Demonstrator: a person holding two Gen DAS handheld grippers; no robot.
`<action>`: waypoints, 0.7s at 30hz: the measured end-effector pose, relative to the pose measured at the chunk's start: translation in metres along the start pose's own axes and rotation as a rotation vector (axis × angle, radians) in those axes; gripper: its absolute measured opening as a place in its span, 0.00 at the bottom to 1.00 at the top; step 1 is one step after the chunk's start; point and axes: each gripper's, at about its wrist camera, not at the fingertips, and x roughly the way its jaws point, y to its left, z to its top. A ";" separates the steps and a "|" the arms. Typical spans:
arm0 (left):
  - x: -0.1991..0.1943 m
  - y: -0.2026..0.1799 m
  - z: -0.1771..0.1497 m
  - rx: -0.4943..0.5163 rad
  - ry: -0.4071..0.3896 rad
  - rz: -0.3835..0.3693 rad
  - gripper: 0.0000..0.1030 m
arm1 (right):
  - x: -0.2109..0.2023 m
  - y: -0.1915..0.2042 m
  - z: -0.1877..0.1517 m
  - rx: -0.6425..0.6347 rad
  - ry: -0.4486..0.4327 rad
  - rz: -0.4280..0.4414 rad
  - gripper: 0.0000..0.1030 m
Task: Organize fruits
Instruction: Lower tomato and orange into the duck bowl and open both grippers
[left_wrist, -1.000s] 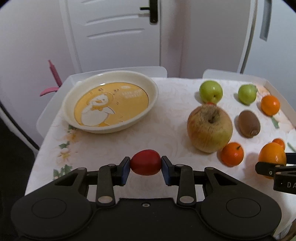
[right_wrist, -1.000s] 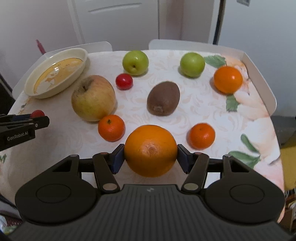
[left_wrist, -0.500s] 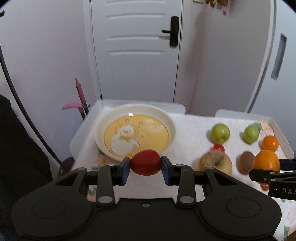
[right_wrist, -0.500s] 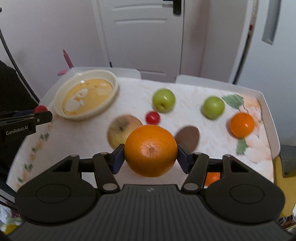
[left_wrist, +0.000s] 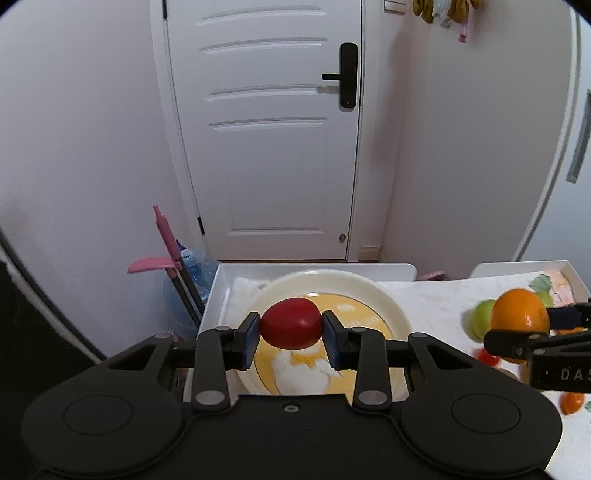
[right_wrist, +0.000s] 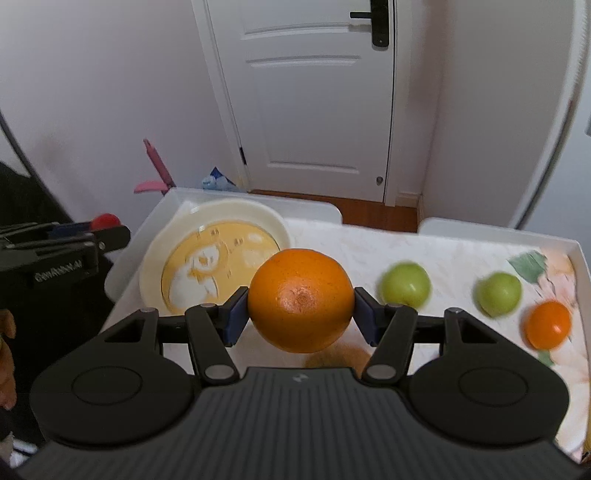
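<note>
Left wrist view: the left gripper (left_wrist: 290, 334) is clamped on a small red fruit (left_wrist: 290, 323), one blue pad pressing each side. The fruit hangs in the air in front of a cream plate (left_wrist: 384, 301) with a yellow centre, which sits on a white table (left_wrist: 436, 295) near its far left corner. At the right edge the right gripper (left_wrist: 528, 325) comes into frame holding a large orange (left_wrist: 519, 312); a green apple (left_wrist: 482, 319) shows blurred behind it. A white door (left_wrist: 273, 147) fills the background — a pink-handled tool (left_wrist: 166, 243) leans against the wall beside it.

Right wrist view: the right gripper (right_wrist: 301, 314) grips the orange (right_wrist: 300, 300) between both pads, lifted clear of the table (right_wrist: 354, 243). The plate (right_wrist: 255, 212) lies just left of and beyond the orange. Two green apples (right_wrist: 405, 285) (right_wrist: 498, 293) and a small orange (right_wrist: 547, 325) rest on the table to the right. At far left, the left gripper (right_wrist: 99, 230) carries the red fruit (right_wrist: 106, 220) — off the table's left edge.
</note>
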 end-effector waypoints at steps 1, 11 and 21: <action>0.007 0.003 0.003 0.007 0.004 -0.003 0.38 | 0.007 0.003 0.005 0.001 -0.003 -0.004 0.72; 0.083 0.010 0.011 0.064 0.068 -0.054 0.38 | 0.065 0.011 0.041 0.021 0.003 -0.036 0.72; 0.142 -0.008 0.005 0.158 0.133 -0.094 0.38 | 0.090 0.003 0.046 0.051 0.029 -0.074 0.72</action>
